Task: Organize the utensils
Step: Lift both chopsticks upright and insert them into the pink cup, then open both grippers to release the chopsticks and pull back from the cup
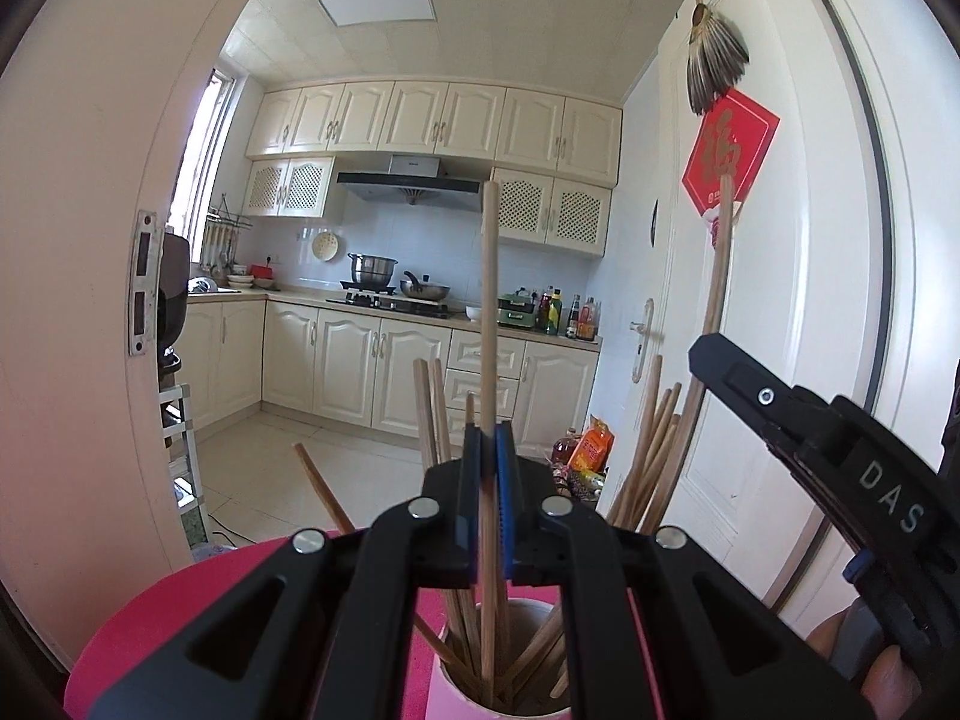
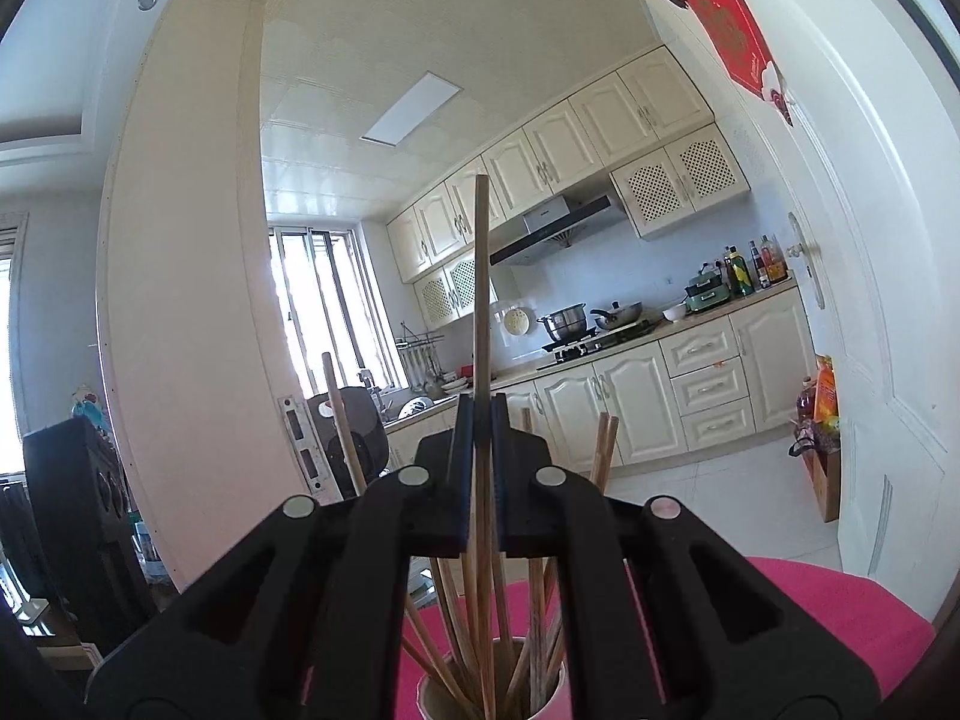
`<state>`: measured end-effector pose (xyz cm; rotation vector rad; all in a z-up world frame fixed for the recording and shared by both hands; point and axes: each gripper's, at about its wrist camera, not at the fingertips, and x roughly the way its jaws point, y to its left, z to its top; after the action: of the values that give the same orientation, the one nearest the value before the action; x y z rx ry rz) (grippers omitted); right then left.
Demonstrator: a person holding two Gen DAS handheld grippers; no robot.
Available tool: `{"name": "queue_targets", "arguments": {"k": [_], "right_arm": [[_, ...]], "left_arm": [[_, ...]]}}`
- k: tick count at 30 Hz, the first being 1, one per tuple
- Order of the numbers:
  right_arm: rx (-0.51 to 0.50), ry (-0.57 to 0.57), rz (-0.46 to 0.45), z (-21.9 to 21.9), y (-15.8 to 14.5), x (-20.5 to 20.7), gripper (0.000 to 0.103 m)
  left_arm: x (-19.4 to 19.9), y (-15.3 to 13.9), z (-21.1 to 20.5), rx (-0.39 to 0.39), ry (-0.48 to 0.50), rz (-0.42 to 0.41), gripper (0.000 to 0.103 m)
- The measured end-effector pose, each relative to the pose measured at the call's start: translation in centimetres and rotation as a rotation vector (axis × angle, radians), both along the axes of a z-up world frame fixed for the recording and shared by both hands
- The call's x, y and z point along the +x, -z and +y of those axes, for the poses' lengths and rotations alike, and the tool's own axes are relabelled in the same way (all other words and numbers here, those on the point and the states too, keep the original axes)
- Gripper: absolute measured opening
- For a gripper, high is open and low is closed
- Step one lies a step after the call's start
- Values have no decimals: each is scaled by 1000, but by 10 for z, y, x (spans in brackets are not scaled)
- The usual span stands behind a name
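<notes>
The jaws of both grippers are clenched, each on a single wooden chopstick. The left gripper (image 1: 491, 450) pinches its chopstick (image 1: 489, 300) between blue ribbed pads; the right gripper (image 2: 480, 420) grips another chopstick (image 2: 481, 276) between dark pads. Both sticks are thin, round, pale brown rods standing nearly upright, with their lower ends down inside the cup. In the left view the right gripper also shows at the right edge, a matte black plastic body with raised letters. The bench (image 1: 150, 618) is covered in a flat, bright pink surface. On it stands the cup (image 2: 555, 693), a pale, smooth, round holder with a thick rim. It holds a loose bundle of similar wooden chopsticks (image 1: 429, 414), which lean outward in several directions and fan above the rim. Behind are glossy cream kitchen cabinets (image 1: 360, 360) with arched panel doors, and a white door (image 1: 780, 300) bearing a red diamond-shaped paper.
</notes>
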<state>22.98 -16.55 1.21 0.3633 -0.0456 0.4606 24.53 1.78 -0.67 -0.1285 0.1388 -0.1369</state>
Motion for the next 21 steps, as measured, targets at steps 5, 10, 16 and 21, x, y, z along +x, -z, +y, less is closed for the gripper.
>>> {"name": "queue_targets", "arguments": {"k": [5, 10, 16, 21], "right_arm": [[-30, 2, 20, 3, 4, -3, 6], [-56, 5, 39, 6, 10, -5, 6], [-71, 3, 51, 7, 11, -7, 6], [-84, 1, 56, 7, 9, -8, 6]], "left_arm": [[2, 2, -3, 19, 9, 18, 6], [1, 3, 2, 13, 0, 32, 28], [-5, 1, 4, 27, -15, 36, 31], [-9, -2, 7, 27, -35, 43, 33]]}}
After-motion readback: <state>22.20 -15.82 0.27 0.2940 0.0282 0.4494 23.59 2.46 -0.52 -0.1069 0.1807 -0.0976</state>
